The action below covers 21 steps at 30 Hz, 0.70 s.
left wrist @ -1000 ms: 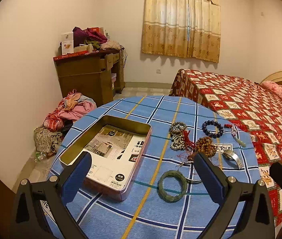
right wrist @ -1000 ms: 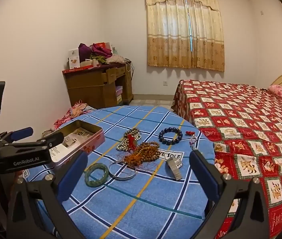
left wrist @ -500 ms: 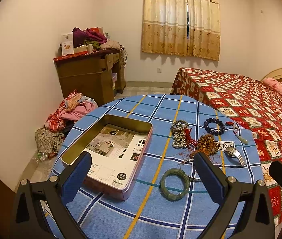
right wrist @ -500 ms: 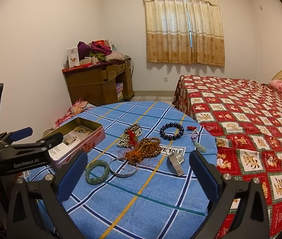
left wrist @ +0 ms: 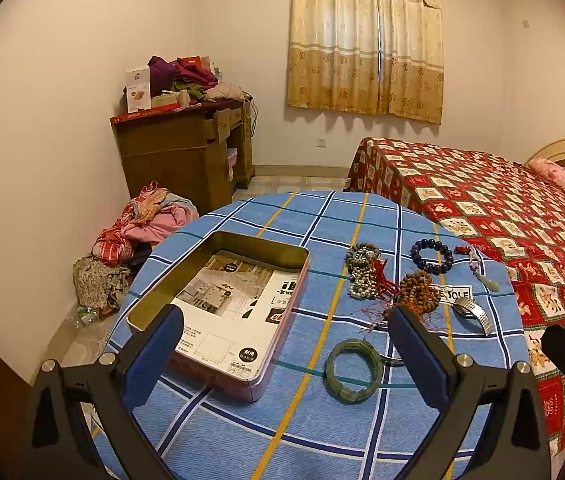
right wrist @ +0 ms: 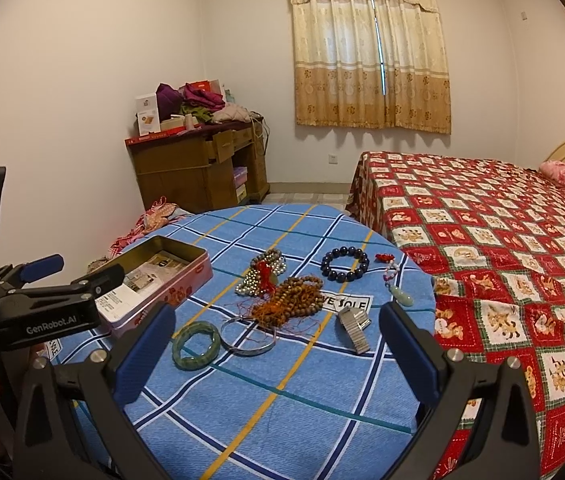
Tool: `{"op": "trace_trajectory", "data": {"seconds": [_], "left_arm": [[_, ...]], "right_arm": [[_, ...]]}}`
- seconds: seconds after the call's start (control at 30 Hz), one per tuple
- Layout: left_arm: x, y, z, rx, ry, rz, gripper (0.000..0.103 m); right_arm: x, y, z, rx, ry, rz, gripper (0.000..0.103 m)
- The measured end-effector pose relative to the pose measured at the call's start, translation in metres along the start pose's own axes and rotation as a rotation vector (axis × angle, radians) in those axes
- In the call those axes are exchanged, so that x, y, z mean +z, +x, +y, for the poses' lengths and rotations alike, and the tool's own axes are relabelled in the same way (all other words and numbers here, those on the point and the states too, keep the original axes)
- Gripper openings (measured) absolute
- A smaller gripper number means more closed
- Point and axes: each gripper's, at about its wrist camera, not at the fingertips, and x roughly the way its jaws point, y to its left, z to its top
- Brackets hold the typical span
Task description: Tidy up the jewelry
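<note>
Lying flat: round green bangle [left wrist: 353, 370] (smooth) beside rectangular tin [left wrist: 218, 376].

We count one open metal tin [left wrist: 218, 308] at centre left of the left wrist frame, with one printed leaflet [left wrist: 234, 312] lying inside it. On the round table [right wrist: 282, 392] we count eight pieces of jewelry. Two are bangles: one green jade bangle [right wrist: 196, 345] and one thin silver bangle [right wrist: 247, 338], both low in the middle of the right wrist frame. Three are bead strings: one dark blue bead bracelet [right wrist: 345, 266], one brown wooden bead string [right wrist: 294, 300] and one grey pearl string [right wrist: 260, 276]. We also count one metal watch band [right wrist: 354, 328] and one pale pendant [right wrist: 399, 296] right of centre, plus one red tassel [right wrist: 384, 257].
</note>
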Motion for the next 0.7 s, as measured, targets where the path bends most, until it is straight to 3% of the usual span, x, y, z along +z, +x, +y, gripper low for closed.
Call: {"op": "trace_trajectory", "data": {"seconds": [0.7], "left_arm": [[0.0020, -0.0003, 0.0030, 0.002, -0.001, -0.002, 0.102]], "right_arm": [[0.0004, 0.0010, 0.0001, 0.006, 0.003, 0.007, 0.103]]}}
